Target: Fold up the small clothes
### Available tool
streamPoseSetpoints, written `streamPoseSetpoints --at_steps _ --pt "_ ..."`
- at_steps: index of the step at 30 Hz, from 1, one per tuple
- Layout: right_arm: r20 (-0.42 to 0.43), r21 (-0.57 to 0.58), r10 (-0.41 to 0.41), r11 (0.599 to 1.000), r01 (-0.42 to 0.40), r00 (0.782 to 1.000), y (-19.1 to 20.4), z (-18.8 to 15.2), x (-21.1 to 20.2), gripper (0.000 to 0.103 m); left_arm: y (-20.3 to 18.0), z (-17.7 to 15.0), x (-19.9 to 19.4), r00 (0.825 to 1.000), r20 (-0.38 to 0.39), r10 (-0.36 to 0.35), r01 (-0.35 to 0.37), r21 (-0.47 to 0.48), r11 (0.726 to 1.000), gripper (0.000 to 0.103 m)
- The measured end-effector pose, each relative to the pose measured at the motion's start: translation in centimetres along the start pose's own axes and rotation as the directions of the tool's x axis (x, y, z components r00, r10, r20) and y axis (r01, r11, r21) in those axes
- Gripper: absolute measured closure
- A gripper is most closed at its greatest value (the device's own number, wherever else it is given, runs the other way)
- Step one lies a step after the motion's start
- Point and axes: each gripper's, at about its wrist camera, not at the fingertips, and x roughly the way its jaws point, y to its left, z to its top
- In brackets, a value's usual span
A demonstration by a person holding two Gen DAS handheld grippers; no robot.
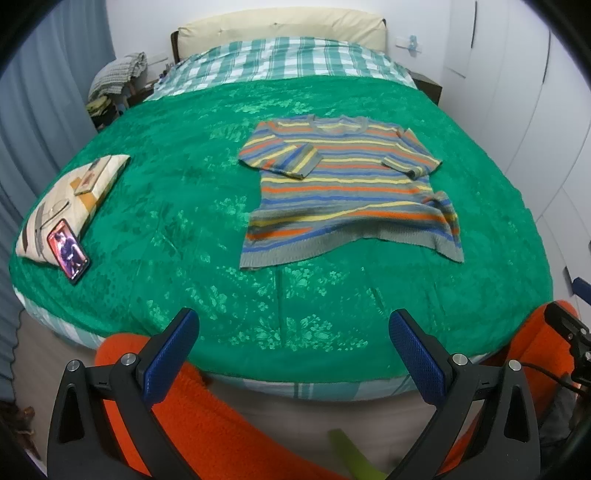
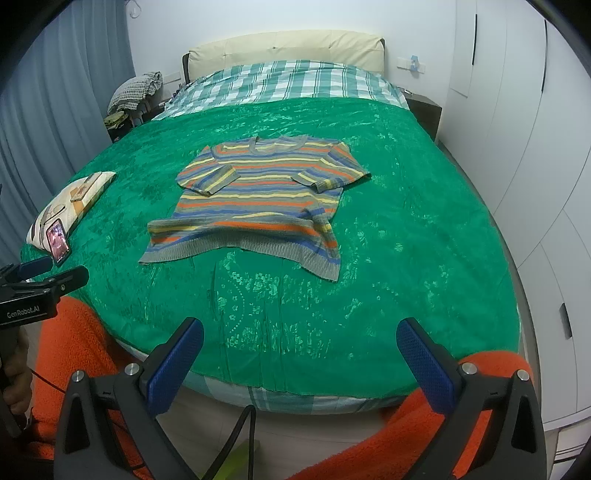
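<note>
Left tool (image 1: 293, 339) and right tool (image 2: 299, 349) both hung spread wide and empty over the foot of the bed (image 2: 424, 229). Striped sweater (image 1: 343, 188) lay flat at 12 o'clock mid-bed, sleeves folded inward, well apart from both tools. Phone (image 1: 68, 251) leaned on a pillow (image 1: 74, 192) at 10 o'clock.

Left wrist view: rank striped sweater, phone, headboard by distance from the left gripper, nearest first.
From the left gripper, open at the bed's foot:
1. Striped sweater, ahead at centre, and phone, far left against a pillow: too close to call.
2. Headboard, far end.
</note>
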Motion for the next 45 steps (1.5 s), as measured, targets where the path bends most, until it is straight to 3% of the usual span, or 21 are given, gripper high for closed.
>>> streamPoseSetpoints --at_steps 12,15,20,23,26,28,31,33,34,35,36,37,38,41,43,45 --pt "-0.007 0.003 0.004 1.0 -0.004 1.0 0.1 -0.2 0.1 0.0 0.5 -0.4 0.7 1.0 -0.023 -0.015 0.014 -0.009 1.0 0.0" --pt "-0.007 0.007 0.019 1.0 -0.019 1.0 -0.1 -0.1 0.3 0.0 3.0 -0.5 2.5 0.995 -0.07 -0.075 0.067 -0.1 0.993 0.0" --pt "-0.008 0.107 0.053 0.993 -0.052 0.999 -3.8 0.4 2.2 0.0 7.3 -1.0 8.0 0.98 -0.152 -0.125 0.087 -0.236 0.968 0.001" --pt "-0.041 0.16 0.074 0.985 -0.066 0.996 -6.3 0.9 5.3 0.0 7.9 -0.4 12.0 0.976 -0.16 -0.149 0.106 -0.251 0.962 0.001" --pt "-0.081 0.204 0.175 0.967 -0.156 0.981 -7.7 1.4 10.1 0.0 8.4 0.9 16.2 0.98 -0.161 -0.119 0.078 -0.243 0.967 0.002" --pt "-0.113 0.229 0.262 0.946 -0.231 0.958 -8.2 1.7 14.2 0.001 8.9 1.9 19.2 0.979 -0.178 -0.101 0.057 -0.234 0.971 0.004" --pt "-0.133 0.221 0.254 0.95 -0.222 0.958 -8.4 2.4 19.1 0.013 8.9 3.2 23.3 0.97 -0.225 -0.088 0.046 -0.187 0.981 0.011" --pt "-0.123 0.22 0.261 0.948 -0.23 0.957 -8.6 3.0 21.8 0.023 8.4 3.7 24.0 0.978 -0.199 -0.062 0.033 -0.145 0.989 0.011" --pt "-0.109 0.22 0.278 0.943 -0.249 0.954 -8.6 3.3 22.9 0.024 8.0 4.0 24.0 0.981 -0.181 -0.065 0.042 -0.127 0.991 0.02" --pt "-0.099 0.22 0.311 0.933 -0.284 0.945 -8.6 3.6 23.9 0.032 7.7 4.3 23.9 0.982 -0.17 -0.082 0.062 -0.118 0.991 0.055" --pt "-0.099 0.221 0.347 0.921 -0.319 0.933 -8.7 3.7 24.6 0.061 7.5 4.5 23.7 0.979 -0.17 -0.108 0.09 -0.111 0.99 0.077" --pt "-0.118 0.231 0.402 0.901 -0.368 0.908 -8.6 4.0 25.5 0.086 7.3 4.7 23.4 0.965 -0.2 -0.167 0.145 -0.121 0.982 0.097" --pt "-0.143 0.251 0.427 0.888 -0.385 0.893 -8.7 4.2 25.8 0.094 7.4 4.7 22.8 0.959 -0.208 -0.194 0.17 -0.131 0.977 0.098" --pt "-0.169 0.264 0.512 0.847 -0.462 0.842 -8.9 4.8 22.5 0.094 8.4 3.9 18.8 0.939 -0.202 -0.279 0.258 -0.122 0.958 0.098" --pt "-0.181 0.29 0.563 0.814 -0.503 0.807 -9.4 4.6 20.0 0.094 9.4 2.7 16.5 0.915 -0.239 -0.324 0.305 -0.113 0.945 0.098" --pt "-0.197 0.334 0.608 0.779 -0.53 0.769 -10.1 4.1 17.9 0.094 9.6 1.8 15.9 0.902 -0.273 -0.333 0.318 -0.101 0.943 0.098"
